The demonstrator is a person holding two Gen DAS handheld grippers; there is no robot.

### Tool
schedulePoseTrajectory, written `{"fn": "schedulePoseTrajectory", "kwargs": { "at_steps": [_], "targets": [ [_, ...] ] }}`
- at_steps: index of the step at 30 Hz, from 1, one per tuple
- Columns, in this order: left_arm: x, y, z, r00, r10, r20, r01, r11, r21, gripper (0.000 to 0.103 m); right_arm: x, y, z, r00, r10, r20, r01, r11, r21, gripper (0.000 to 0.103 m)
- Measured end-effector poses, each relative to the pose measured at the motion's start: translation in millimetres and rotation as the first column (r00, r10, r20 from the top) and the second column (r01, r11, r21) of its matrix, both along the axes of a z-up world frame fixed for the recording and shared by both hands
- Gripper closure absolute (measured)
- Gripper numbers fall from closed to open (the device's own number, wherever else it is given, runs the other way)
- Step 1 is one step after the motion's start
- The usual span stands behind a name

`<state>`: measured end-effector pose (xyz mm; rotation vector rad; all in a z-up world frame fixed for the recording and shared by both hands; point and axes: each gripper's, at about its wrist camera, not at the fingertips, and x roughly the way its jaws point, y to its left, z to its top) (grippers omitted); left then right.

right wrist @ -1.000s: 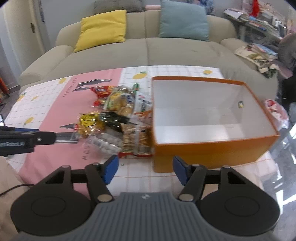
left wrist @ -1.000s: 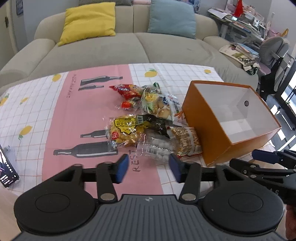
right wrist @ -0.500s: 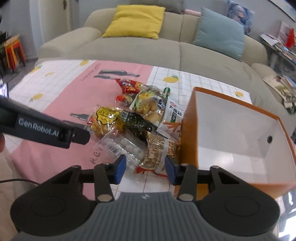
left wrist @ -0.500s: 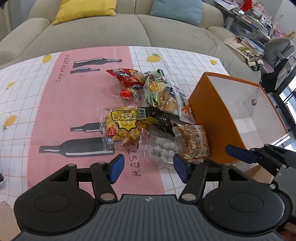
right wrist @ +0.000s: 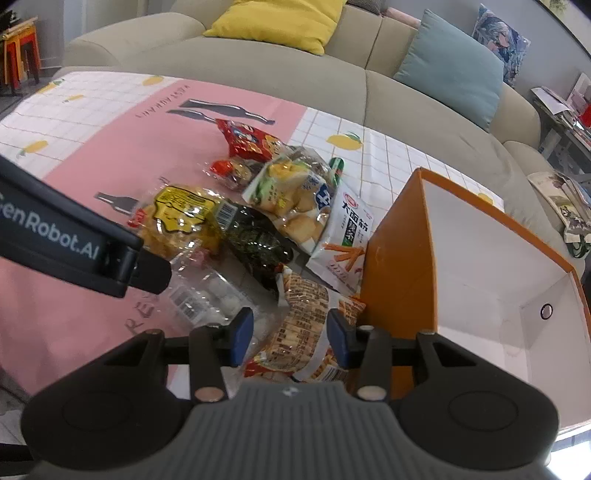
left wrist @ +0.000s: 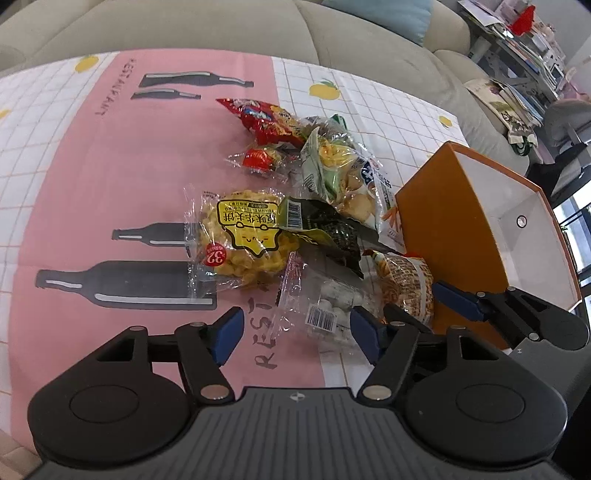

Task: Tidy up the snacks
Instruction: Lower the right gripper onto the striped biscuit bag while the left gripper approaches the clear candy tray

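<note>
Snacks [left wrist: 295, 229] on pink/white tablecloth [left wrist: 110, 166], sofa [left wrist: 221, 33] behind

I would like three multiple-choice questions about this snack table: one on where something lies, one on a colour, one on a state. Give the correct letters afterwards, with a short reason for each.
1. Where does the brown-patterned snack pack lie?
A. inside the box
B. on the table beside the box's orange wall
C. on the sofa

2. What colour is the box on the outside?
A. orange
B. blue
C. green

3. What is inside the box?
A. three snack packs
B. a yellow cushion
C. nothing that can be seen

Answers:
1 B: the pack rests on the tablecloth against the box's near corner, between the fingers of the right gripper.
2 A: the outer walls are orange and the inside is white.
3 C: only bare white walls and floor show; all snacks are on the table.
</note>
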<state>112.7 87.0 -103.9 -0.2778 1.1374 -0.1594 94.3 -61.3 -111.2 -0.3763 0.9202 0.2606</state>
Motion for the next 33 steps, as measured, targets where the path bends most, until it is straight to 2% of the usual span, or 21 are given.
{"fn": "schedulePoseTrajectory", "kwargs": {
  "at_steps": [8,14,16,17,18,22,24,28,29,33],
  "targets": [
    [11,-1,-24,0.999,0.023,-0.038,-0.025,0.999,-0.043,0.021,4,2,-20,1.000,-0.011,0.008,0.012,0.999,-0.034,0.061],
    [19,-2,-39,0.997,0.041,-0.064,-0.046,0.996,-0.081,0.021,2,6,-29,0.999,0.003,0.034,-0.001,0.999,-0.051,0.055],
    [22,-3,-44,0.996,0.041,-0.073,-0.048,0.995,-0.089,0.021,0,6,-30,0.999,0.005,0.046,-0.002,0.998,-0.060,0.056],
    [24,-4,-47,0.996,0.040,-0.079,-0.047,0.995,-0.086,0.021,0,6,-30,0.999,0.003,0.051,0.001,0.998,-0.063,0.061],
    [25,-5,-50,0.995,0.040,-0.086,-0.048,0.995,-0.085,0.024,0,5,-31,0.998,0.000,0.057,0.004,0.998,-0.068,0.067],
    [23,-6,-52,0.996,0.038,-0.079,-0.046,0.994,-0.095,0.036,-2,2,-33,0.998,0.006,0.062,-0.002,0.998,-0.069,0.071],
    [21,-6,-48,0.997,0.034,-0.067,-0.040,0.995,-0.089,0.049,-3,2,-33,0.998,0.007,0.070,-0.002,0.997,-0.072,0.074],
    [16,-4,-40,0.998,0.048,-0.049,-0.052,0.994,-0.092,0.061,-5,2,-30,0.997,0.007,0.079,-0.002,0.998,-0.064,0.079],
    [14,-4,-37,0.998,0.051,-0.041,-0.054,0.994,-0.092,0.066,-6,2,-29,0.997,0.010,0.083,-0.005,0.998,-0.063,0.086],
    [7,-1,-22,0.998,0.062,-0.004,-0.062,0.994,-0.092,0.081,-11,2,-24,0.996,0.015,0.089,-0.011,0.999,-0.040,0.093]
  ]
}}
